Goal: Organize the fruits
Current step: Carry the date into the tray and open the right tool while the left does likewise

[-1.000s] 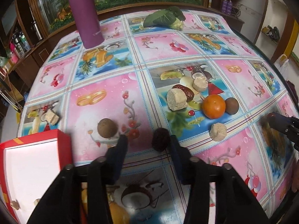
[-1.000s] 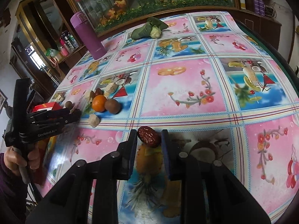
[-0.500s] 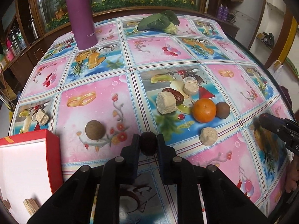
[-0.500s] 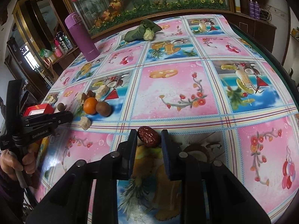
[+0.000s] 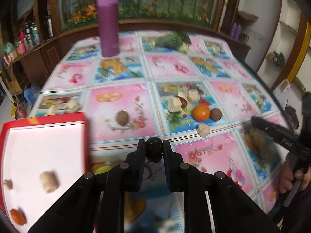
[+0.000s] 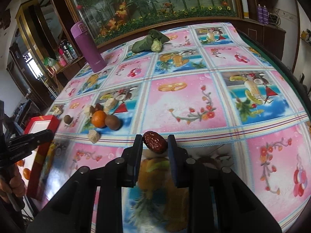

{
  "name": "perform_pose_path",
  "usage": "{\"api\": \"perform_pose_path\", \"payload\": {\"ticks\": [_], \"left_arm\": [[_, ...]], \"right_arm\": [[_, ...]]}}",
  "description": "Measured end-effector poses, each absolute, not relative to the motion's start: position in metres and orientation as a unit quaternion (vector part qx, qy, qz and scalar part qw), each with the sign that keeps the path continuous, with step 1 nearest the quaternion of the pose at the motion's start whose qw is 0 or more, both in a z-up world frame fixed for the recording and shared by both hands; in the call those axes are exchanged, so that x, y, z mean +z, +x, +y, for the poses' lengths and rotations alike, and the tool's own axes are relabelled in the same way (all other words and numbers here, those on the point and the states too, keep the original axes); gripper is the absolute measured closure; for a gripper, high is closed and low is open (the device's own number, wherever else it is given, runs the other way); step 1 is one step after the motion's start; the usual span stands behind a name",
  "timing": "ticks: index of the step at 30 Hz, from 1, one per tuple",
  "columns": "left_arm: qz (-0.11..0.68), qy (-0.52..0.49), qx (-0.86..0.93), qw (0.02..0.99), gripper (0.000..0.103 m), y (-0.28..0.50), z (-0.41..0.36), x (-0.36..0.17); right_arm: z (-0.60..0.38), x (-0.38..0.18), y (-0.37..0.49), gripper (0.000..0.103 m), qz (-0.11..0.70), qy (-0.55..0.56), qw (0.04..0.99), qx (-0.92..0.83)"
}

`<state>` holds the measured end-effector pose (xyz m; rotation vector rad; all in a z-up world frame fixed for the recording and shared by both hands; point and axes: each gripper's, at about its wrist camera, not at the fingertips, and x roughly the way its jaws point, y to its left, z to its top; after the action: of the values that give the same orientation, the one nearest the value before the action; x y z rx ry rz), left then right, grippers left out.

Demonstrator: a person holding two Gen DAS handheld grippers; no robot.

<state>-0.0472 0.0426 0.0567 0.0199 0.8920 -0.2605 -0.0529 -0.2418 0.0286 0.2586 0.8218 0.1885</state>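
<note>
My left gripper (image 5: 154,151) is shut on a small dark round fruit (image 5: 154,151), lifted above the tablecloth. A red box with a white inside (image 5: 35,151) lies to its left; several pale pieces and an orange fruit (image 5: 17,216) lie in it. My right gripper (image 6: 155,143) is shut on a red date (image 6: 155,143). On the cloth sit an orange (image 5: 201,112), a brown fruit (image 5: 215,114), a brown round fruit (image 5: 122,117), another date (image 5: 182,101) and pale chunks (image 5: 203,130). The orange (image 6: 99,118) also shows in the right wrist view.
A purple bottle (image 5: 108,23) stands at the back of the table, with a leafy vegetable (image 5: 173,40) to its right. The round table's edge (image 6: 287,71) curves down the right side. A person's hand (image 5: 291,176) holds the other gripper at right.
The left gripper closed on the dark fruit, lifted it and swung left, bringing more of the red box into view. The right gripper kept hold of the date.
</note>
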Motion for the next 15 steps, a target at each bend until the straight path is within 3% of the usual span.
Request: {"api": "perform_pose_path", "payload": {"ticks": [15], "left_arm": [[0.370,-0.060,0.002,0.927,0.087,-0.094,0.180,0.099]], "right_arm": [[-0.074,0.049,-0.037,0.075,0.386,0.149,0.874,0.256]]}}
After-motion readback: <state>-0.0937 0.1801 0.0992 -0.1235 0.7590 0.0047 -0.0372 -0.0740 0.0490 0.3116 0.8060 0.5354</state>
